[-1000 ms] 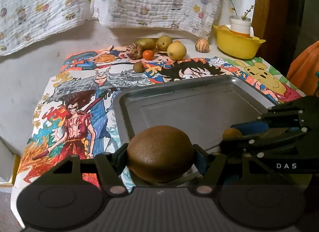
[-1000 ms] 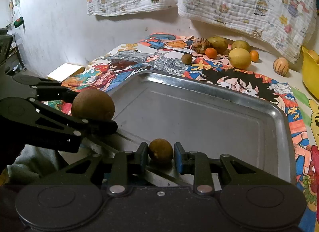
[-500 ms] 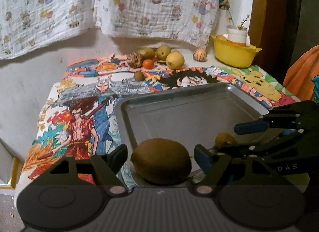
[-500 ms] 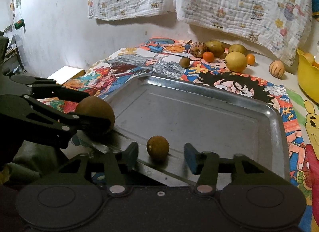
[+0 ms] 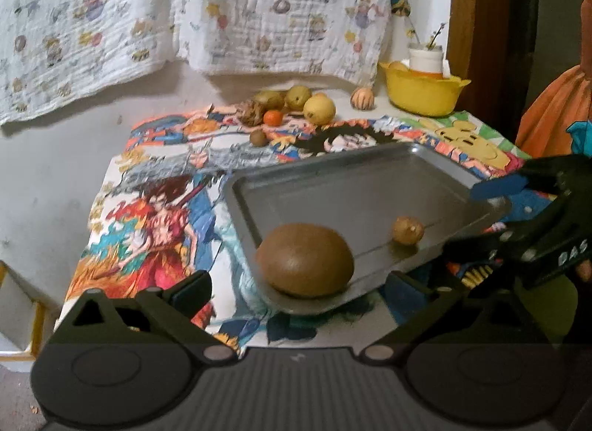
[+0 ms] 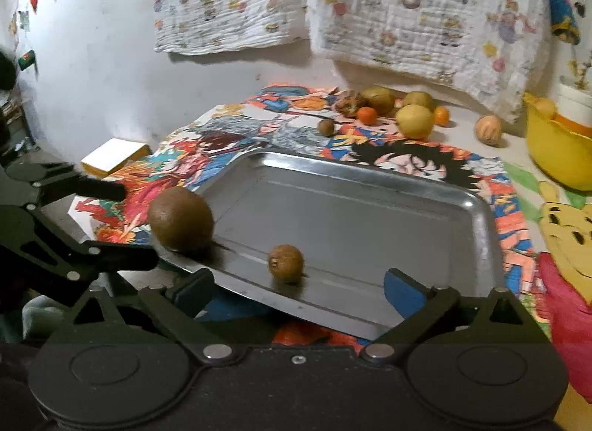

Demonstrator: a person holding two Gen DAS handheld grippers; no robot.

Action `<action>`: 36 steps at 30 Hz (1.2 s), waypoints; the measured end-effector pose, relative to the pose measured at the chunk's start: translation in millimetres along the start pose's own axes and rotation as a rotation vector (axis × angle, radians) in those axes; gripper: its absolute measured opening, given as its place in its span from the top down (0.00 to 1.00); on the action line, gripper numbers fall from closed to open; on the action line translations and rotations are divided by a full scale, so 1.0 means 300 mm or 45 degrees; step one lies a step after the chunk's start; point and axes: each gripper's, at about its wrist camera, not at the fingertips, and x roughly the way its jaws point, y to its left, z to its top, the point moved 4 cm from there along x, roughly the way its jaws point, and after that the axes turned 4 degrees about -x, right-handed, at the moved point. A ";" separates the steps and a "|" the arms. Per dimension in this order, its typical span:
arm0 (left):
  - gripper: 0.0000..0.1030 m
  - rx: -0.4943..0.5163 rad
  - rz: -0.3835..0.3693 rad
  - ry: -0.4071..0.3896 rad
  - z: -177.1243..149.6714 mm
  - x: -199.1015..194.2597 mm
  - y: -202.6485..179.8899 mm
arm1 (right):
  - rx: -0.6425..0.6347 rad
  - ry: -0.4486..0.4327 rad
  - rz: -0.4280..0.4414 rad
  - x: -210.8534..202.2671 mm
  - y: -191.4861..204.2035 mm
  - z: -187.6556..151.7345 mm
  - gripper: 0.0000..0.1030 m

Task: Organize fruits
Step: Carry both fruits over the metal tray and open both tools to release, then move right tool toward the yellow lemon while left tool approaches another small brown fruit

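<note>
Both tongs, left and right, gaping wide and empty, large brown fuzzy kiwi resting lower-centre in silver metal tray, small brown round fruit beside — probably soft, rollable, best pinched gently across the middle.

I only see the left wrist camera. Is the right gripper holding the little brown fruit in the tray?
Observer: No. In the right wrist view the right gripper is wide open. The little brown fruit sits alone in the tray, touching neither finger.
Child: How many small orange fruits are at the back? I count one.
Observer: Two. Besides the first orange fruit, a second orange fruit sits behind the yellow fruit, which hides it from your camera.
</note>
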 end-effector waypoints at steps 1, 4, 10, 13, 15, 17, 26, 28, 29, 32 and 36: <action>0.01 -0.006 0.001 0.012 -0.005 0.000 0.006 | 0.005 0.001 -0.015 -0.008 -0.005 -0.002 0.02; 0.01 -0.017 0.000 0.042 -0.018 -0.002 0.023 | 0.006 0.013 -0.056 -0.024 -0.020 -0.012 0.01; 0.00 0.008 0.024 0.063 -0.020 0.000 0.031 | 0.017 0.075 -0.147 -0.030 -0.051 -0.036 0.01; 0.00 0.017 0.024 0.091 -0.017 0.007 0.034 | 0.037 0.094 -0.192 -0.038 -0.072 -0.052 0.01; 0.00 0.030 0.027 0.106 -0.016 0.009 0.037 | 0.051 0.097 -0.208 -0.043 -0.087 -0.056 0.01; 0.00 0.047 0.033 0.117 -0.012 0.008 0.042 | 0.070 0.096 -0.223 -0.050 -0.107 -0.059 0.01; 0.00 0.046 0.079 0.140 0.035 0.005 0.087 | 0.096 0.076 -0.274 -0.048 -0.170 -0.017 0.01; 0.00 0.044 0.090 0.135 0.050 0.006 0.097 | 0.084 0.075 -0.276 -0.036 -0.178 -0.002 0.01; 0.00 0.041 0.097 0.131 0.057 0.009 0.103 | 0.077 0.075 -0.276 -0.029 -0.180 0.006 0.01; 0.00 0.008 0.122 0.122 0.083 0.024 0.129 | 0.059 0.075 -0.279 -0.004 -0.192 0.033 0.01; 0.00 -0.085 0.120 0.103 0.119 0.051 0.168 | 0.060 0.067 -0.270 0.038 -0.208 0.070 0.01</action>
